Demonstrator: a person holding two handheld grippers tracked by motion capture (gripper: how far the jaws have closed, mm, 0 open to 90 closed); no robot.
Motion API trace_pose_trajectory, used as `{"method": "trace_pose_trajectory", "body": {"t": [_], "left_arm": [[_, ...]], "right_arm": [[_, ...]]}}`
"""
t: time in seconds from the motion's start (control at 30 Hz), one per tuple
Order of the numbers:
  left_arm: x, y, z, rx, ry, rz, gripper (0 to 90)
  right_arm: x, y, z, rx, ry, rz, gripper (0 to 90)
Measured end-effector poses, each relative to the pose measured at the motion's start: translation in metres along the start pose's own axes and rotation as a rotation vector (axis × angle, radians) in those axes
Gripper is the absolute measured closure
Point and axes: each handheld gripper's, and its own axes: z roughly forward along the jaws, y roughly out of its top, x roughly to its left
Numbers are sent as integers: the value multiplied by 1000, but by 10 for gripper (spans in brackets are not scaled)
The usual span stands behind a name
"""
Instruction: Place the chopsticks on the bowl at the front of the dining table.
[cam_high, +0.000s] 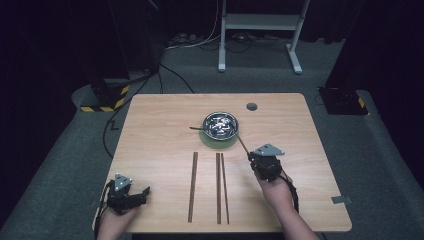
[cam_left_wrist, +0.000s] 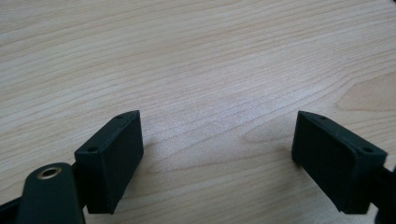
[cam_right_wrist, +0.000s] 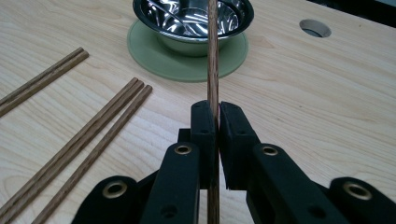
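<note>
Both grippers are matte black, each held in a bare hand with no sleeve in sight. The left gripper (cam_high: 131, 196) and the right gripper (cam_high: 251, 156) each carry a grey three-cornered plate on top, and a black cable trails back from each along the forearm. Up close, the jaws are thick rectangular black blocks with small recessed holes, mounted on rounded black links fitted with brass-coloured rivets.

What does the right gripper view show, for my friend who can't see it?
The right hand-held gripper is shut on a brown wooden chopstick pointing at a shiny metal bowl on a round green mat. More brown wooden chopsticks lie on the light wooden table.
</note>
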Motion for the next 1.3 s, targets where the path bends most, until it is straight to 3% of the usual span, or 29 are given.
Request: {"method": "trace_pose_trajectory", "body": {"t": [0.57, 1.3], "left_arm": [[0, 0, 0, 0, 0, -1, 167], [0, 0, 0, 1, -4, 4, 165]], "right_arm": [[9, 40, 33, -3, 23, 4, 848], [16, 81, 83, 22, 7, 12, 848]]}}
